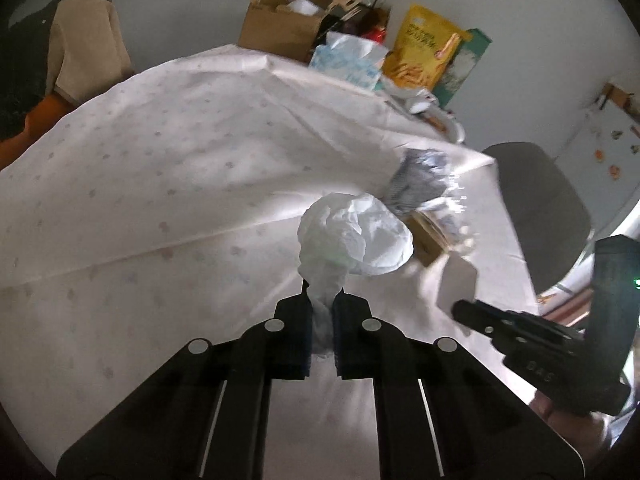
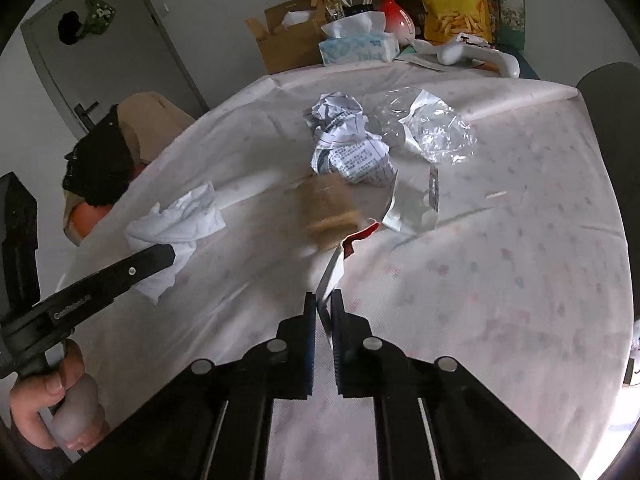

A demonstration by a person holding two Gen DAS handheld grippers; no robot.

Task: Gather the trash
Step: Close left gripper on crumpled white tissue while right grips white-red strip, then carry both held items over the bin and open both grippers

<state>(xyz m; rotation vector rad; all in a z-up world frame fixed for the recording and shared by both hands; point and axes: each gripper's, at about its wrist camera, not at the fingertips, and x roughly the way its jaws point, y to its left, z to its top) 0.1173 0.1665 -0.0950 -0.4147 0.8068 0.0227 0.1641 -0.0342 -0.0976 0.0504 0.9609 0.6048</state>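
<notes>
Gripping crumpled white tissue [image 1: 354, 236], left claw [image 1: 323, 300], creased, puffy

Two tools [image 1: 322, 300] [image 2: 323, 300] each held one scrap; ahead lay one printed paper ball [image 2: 348, 140], one clear wrapper [image 2: 432, 128], one tissue box [image 2: 358, 46].

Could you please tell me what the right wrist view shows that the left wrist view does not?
Only the right wrist view shows the door and the right gripper shut on a white-and-red wrapper. Only the left wrist view shows the grey chair and the left gripper pinching the crumpled tissue. Both show the printed paper ball, tissue box and yellow snack bag.
</notes>
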